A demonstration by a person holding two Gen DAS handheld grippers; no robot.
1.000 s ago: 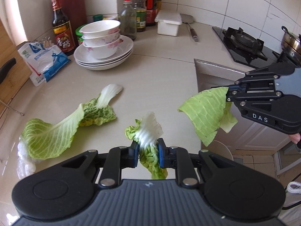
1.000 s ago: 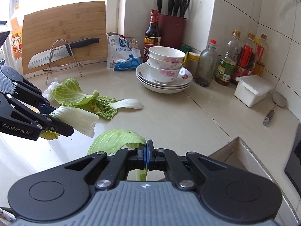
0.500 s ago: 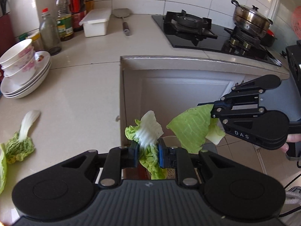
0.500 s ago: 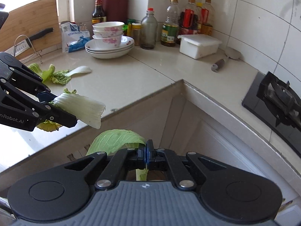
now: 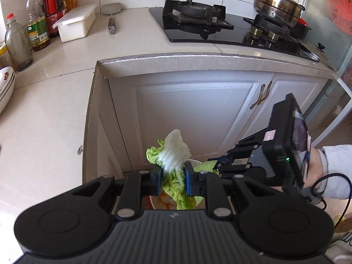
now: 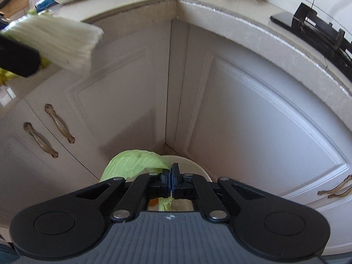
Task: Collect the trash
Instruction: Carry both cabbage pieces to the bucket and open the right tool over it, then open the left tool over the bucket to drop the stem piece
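My left gripper is shut on a napa cabbage piece, white stalk up and green frill hanging down. It also shows at the upper left of the right wrist view. My right gripper is shut on a flat green cabbage leaf; the leaf shows in the left wrist view beside the right gripper. Both grippers hang over a white trash bin on the floor in the cabinet corner, its rim partly hidden.
White cabinet doors with bronze handles close in the corner behind the bin. The counter edge is above. Bottles, a white box, a gas hob and a steel pot stand on the counter.
Both grippers have swung off the counter and dropped lower, down to just over the bin in the cabinet corner. Each still holds its leaf.
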